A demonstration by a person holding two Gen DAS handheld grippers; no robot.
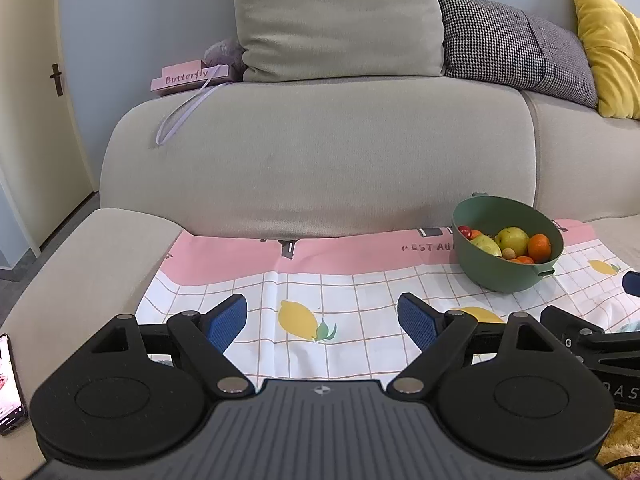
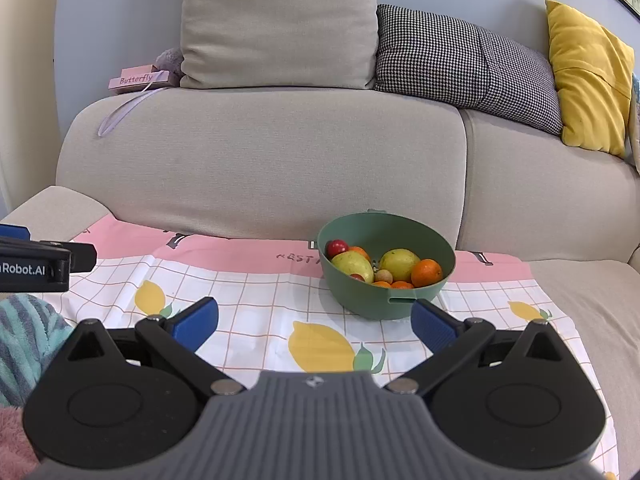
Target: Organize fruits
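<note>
Both low, sofa-facing, sharing bowl (image 1: 508, 276) (image 2: 362, 300)

A home living room: grey sofa (image 2: 260, 160), scatter cushions (image 2: 460, 60), picnic cloth (image 2: 260, 292).

We see a beige sofa (image 2: 260, 160) filling the middle of the frame, with a checked cloth (image 2: 260, 300) printed with lemons spread on its seat. Along the top sit a beige cushion (image 2: 280, 24), a houndstooth cushion (image 2: 460, 60) and, upper right, a yellow cushion (image 2: 588, 80). Upper left lies a pink box (image 2: 136, 79). At lower left, a phone (image 1: 9, 384).
</note>
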